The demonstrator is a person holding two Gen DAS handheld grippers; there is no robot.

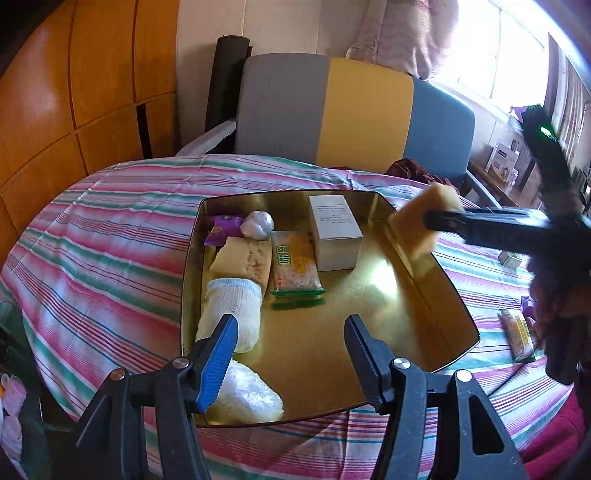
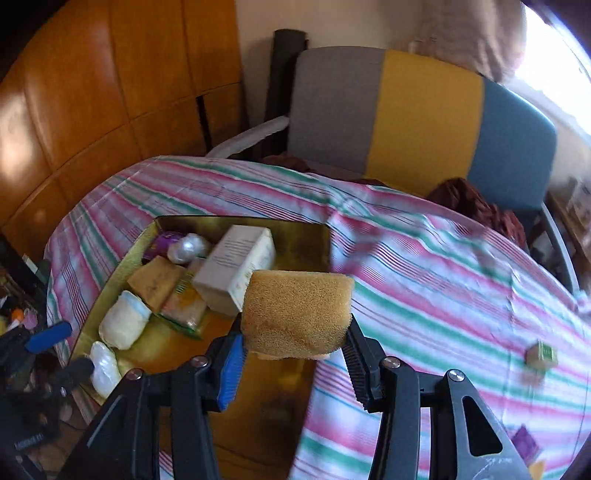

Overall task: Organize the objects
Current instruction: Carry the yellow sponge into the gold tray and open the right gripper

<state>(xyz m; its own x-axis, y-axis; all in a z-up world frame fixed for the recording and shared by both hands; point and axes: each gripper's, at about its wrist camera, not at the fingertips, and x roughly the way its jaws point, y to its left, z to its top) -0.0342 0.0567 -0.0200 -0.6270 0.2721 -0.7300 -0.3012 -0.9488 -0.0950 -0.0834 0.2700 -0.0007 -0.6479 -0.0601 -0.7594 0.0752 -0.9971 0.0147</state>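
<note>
Snack packet in gold tray: large green characters, illegible. White box: small print, unreadable.

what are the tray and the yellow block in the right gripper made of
Tray: looks like thin metal with a glossy gold finish; it mirrors the window light and the packets in it.
Yellow block: seems to be a foam sponge, matte and finely pored, and it bulges slightly between the fingers of the right gripper.

This is a room in a home. A striped cloth covers the table, a soft chair sits at twelve o'clock, wooden cupboards at ten, a curtain at one.
</note>
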